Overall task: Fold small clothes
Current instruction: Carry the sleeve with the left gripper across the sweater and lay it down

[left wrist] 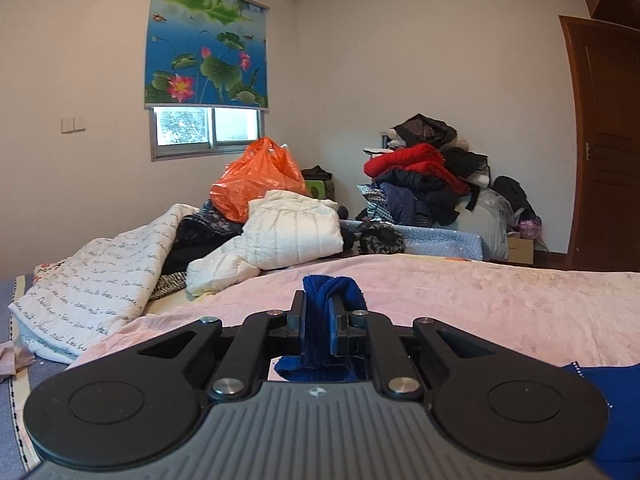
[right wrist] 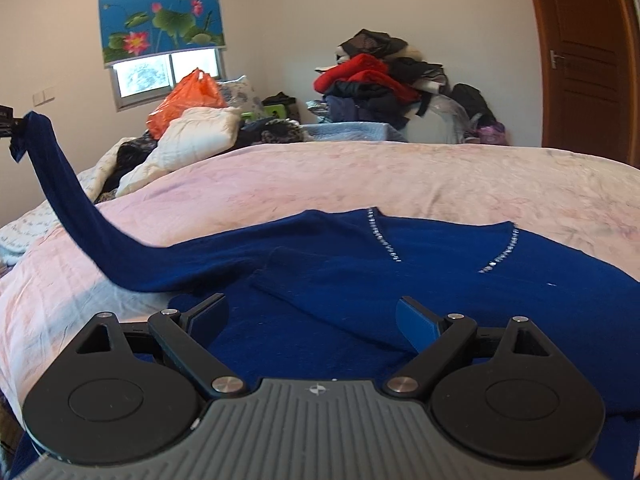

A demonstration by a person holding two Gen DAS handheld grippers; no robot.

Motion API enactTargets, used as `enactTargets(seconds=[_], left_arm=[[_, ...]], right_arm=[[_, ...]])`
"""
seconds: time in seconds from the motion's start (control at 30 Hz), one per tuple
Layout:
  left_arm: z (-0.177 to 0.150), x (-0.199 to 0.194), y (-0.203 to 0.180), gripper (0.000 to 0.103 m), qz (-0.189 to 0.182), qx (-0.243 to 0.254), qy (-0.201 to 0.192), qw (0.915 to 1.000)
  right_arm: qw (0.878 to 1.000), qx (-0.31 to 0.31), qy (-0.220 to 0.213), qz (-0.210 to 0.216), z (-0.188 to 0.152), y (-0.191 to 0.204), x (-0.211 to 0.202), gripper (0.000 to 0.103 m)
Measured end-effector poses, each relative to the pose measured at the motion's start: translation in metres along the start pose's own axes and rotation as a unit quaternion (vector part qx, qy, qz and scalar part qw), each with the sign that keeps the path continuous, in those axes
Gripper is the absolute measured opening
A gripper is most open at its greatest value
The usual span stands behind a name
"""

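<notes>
A dark blue sweater (right wrist: 420,276) with a sparkly V neckline lies flat on the pink bedspread (right wrist: 320,176). Its left sleeve (right wrist: 68,200) is lifted off the bed and stretches up to the far left edge of the right wrist view, where the tip of my left gripper (right wrist: 6,122) shows. In the left wrist view my left gripper (left wrist: 320,316) is shut on the sleeve's cuff (left wrist: 332,292), which bunches up between the pads. The other sleeve (right wrist: 320,292) lies folded across the sweater's front. My right gripper (right wrist: 312,312) hovers low over the sweater, open, with nothing between its fingers.
At the head of the bed lie a white quilted jacket (left wrist: 288,232), an orange plastic bag (left wrist: 256,176) and a printed quilt (left wrist: 100,280). A heap of clothes (left wrist: 424,172) is piled in the far corner. A brown wooden door (left wrist: 604,152) stands at right.
</notes>
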State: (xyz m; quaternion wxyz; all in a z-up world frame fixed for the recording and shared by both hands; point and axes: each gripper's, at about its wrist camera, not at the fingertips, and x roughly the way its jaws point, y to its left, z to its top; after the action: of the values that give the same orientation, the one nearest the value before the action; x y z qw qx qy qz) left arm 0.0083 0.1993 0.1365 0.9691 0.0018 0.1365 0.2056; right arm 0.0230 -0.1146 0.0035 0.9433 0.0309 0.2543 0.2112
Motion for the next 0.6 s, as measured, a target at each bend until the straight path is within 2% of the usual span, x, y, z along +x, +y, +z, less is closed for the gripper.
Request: enactTargets(seconds=[0.13, 0.27, 0.37, 0.6], left_arm=[[-0.001, 0.011, -0.037, 0.010, -0.036, 0.021, 0.009, 0.9991], [-0.002, 0.014, -0.078, 0.010, -0.068, 0.061, 0.003, 0.9958], [-0.003, 0.015, -0.107, 0.010, -0.099, 0.078, 0.002, 0.9920], [-0.008, 0.015, -0.167, 0.010, -0.145, 0.122, 0.002, 0.9819]], right_arm=[[1.000, 0.020, -0.005, -0.014, -0.001, -0.013, -0.004, 0.094], [0.998, 0.050, -0.010, -0.029, -0.005, -0.030, -0.009, 0.094], [0.997, 0.069, -0.013, -0.043, -0.009, -0.041, -0.012, 0.094], [0.993, 0.089, -0.014, -0.079, -0.018, -0.064, -0.022, 0.095]])
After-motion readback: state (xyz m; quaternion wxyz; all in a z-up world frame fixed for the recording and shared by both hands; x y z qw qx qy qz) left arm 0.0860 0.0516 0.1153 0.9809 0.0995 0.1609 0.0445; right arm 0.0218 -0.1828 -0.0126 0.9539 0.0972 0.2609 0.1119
